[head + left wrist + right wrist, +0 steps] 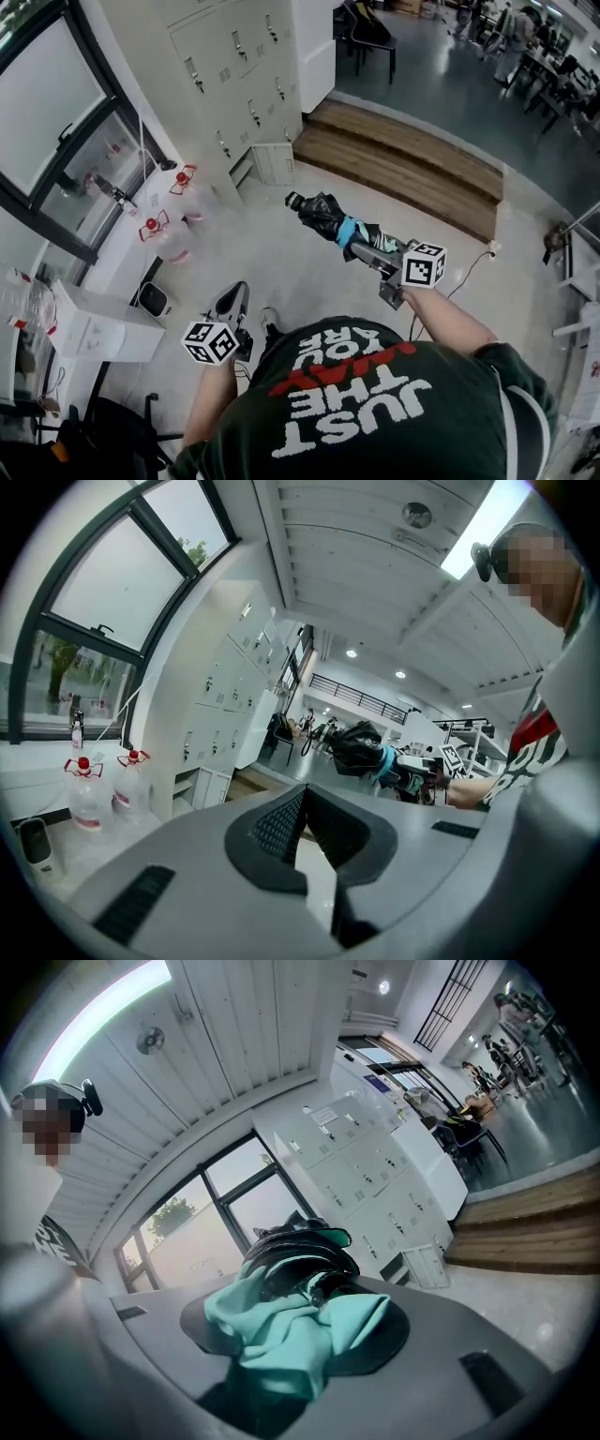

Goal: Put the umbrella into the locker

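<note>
Head view, right gripper: held out ahead of the person, fingers clamped on the umbrella.
Head view, umbrella: folded, black with a teal strap, carried in the air above the floor, its far end aimed towards the lockers and well apart from them.
Head view, open locker: a low compartment at the foot of the bank, door swung out.
Head view, left gripper: low beside the person's body, near the floor, away from the umbrella.
Head view, water bottles: two with red caps on the floor by the window wall.
Head view, wooden steps: just to the right of the lockers.
Left gripper view, fingers: tips drawn together, nothing between them.
Left gripper view, umbrella: seen beyond the fingertips, sticking out of the right gripper at mid-height.
Right gripper view, fingers: closed round the umbrella, with its teal strap bunched between them.
Right gripper view, lockers: ahead and to the right of the umbrella's tip, the open one at the bottom.
</note>
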